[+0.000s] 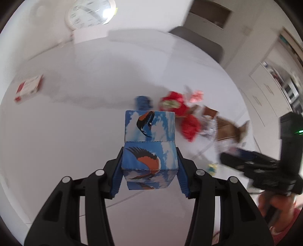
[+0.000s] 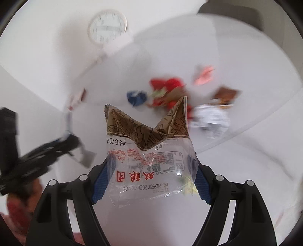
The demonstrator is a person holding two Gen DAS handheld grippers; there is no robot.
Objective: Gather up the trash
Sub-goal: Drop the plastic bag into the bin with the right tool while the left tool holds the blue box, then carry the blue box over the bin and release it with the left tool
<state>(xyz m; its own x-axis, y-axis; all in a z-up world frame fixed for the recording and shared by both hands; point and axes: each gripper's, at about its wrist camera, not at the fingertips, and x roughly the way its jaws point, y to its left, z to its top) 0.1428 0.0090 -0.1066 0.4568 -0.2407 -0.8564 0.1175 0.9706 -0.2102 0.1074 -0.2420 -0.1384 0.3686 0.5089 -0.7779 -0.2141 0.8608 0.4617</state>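
Observation:
My left gripper [image 1: 149, 166] is shut on a blue carton printed with birds [image 1: 149, 145] and holds it above the white table [image 1: 85, 123]. My right gripper [image 2: 149, 174] is shut on a clear and brown snack wrapper [image 2: 149, 143] with red lettering, also held above the table. A pile of trash lies ahead: red wrappers [image 1: 180, 111], a crumpled blue wrapper [image 1: 143, 102], a pink wrapper [image 1: 197, 95], brown cardboard [image 1: 227, 128]. The same pile shows in the right wrist view [image 2: 166, 90]. The right gripper shows at the right of the left wrist view [image 1: 261, 168].
A red and white box [image 1: 28, 88] lies at the table's left. A white clock [image 1: 89, 13] stands at the far edge. A grey chair [image 1: 198, 41] is behind the table. White cabinets [image 1: 265, 90] stand at the right. The left gripper shows blurred in the right wrist view [image 2: 37, 157].

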